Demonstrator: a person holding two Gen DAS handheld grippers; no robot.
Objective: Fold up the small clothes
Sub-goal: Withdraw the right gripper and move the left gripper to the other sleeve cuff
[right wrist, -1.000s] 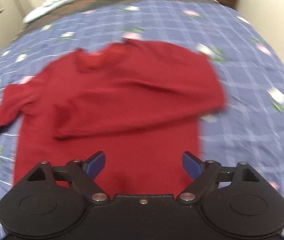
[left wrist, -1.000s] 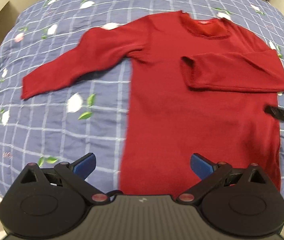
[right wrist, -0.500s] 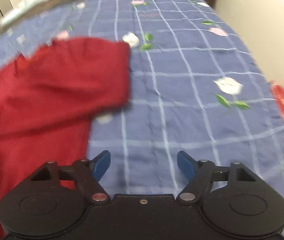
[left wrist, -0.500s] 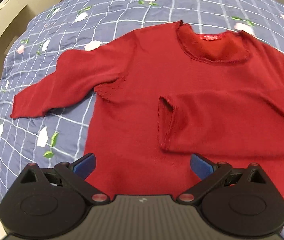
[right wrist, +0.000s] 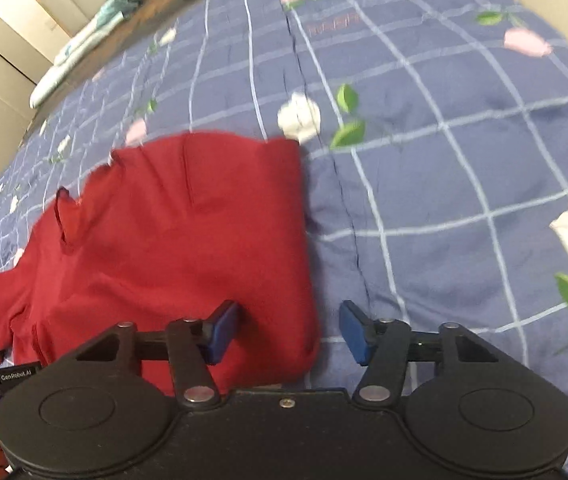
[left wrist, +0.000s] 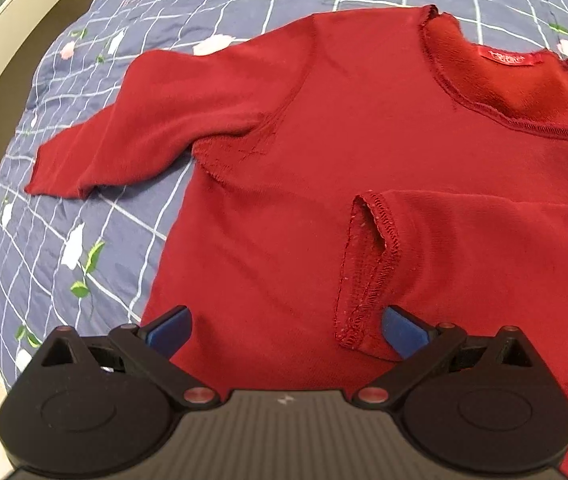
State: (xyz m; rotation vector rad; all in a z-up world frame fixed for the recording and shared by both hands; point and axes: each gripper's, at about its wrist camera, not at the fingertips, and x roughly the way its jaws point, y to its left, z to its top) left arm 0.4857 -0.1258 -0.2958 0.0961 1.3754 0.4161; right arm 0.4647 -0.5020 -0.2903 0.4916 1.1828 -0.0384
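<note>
Red sweater [left wrist: 324,184] spread flat on blue checked floral bedspread [left wrist: 96,240], one sleeve folded across the chest, cuff [left wrist: 368,264] between the spread fingers of the left gripper [left wrist: 286,330]; right gripper [right wrist: 288,330] likewise wide apart, empty, over the sweater's folded side edge

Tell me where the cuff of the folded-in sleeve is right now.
In the left wrist view the cuff lies on the sweater's chest, below the neckline, just ahead of the open left gripper's right fingertip.
</note>
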